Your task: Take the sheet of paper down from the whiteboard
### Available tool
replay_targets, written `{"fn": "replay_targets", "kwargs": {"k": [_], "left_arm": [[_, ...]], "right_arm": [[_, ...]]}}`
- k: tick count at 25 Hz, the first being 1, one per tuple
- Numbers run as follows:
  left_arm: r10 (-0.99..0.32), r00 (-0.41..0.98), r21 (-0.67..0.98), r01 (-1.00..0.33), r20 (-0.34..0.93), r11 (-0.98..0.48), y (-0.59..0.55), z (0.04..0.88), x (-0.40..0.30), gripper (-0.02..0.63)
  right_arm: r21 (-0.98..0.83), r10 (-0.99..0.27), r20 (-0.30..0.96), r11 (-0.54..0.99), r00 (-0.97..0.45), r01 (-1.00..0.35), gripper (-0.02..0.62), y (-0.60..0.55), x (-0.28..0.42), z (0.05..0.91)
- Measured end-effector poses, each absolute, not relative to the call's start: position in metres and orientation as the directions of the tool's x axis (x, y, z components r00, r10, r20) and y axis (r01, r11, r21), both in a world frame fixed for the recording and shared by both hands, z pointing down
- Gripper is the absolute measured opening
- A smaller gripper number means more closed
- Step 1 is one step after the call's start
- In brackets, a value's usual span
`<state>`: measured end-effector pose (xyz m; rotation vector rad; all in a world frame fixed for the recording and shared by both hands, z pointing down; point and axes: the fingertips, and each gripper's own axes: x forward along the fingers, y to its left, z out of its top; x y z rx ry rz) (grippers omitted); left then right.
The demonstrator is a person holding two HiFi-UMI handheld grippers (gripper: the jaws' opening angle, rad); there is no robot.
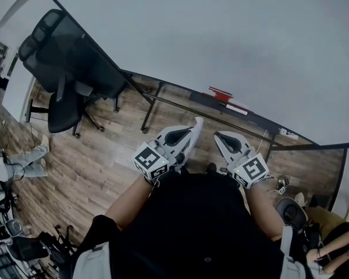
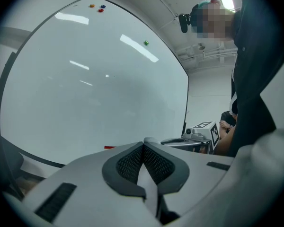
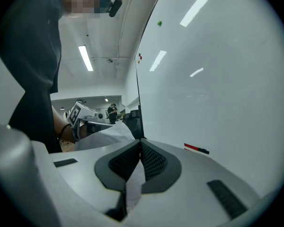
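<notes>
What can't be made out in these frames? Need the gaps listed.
- Face of the sheet of paper: right gripper view shows only a crumpled part; the right tool covers most of the rest.
- Shape of the magnets: too small in the left gripper view.
- What the red item under the whiteboard is: tiny in every view.

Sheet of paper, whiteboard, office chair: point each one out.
sheet of paper (image 3: pixel 108 136), right gripper view, on the loose stretch left of the jaws
whiteboard (image 1: pixel 221 39), head view, on its bare face
office chair (image 1: pixel 70 57), head view, on the backrest
</notes>
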<state>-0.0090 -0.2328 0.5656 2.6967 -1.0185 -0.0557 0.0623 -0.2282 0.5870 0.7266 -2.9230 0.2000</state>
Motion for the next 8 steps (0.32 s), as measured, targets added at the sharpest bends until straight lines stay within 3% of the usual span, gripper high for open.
{"fn": "replay_targets", "kwargs": {"k": [8], "left_arm": [[-0.694, 0.719, 0.254, -0.679, 0.043, -0.688, -0.240, 0.562, 0.006, 0.012]], "right_arm": [[-0.093, -0.476, 0.163, 0.865, -0.864, -0.494, 0.018, -0.233, 0.089, 0.590]]}}
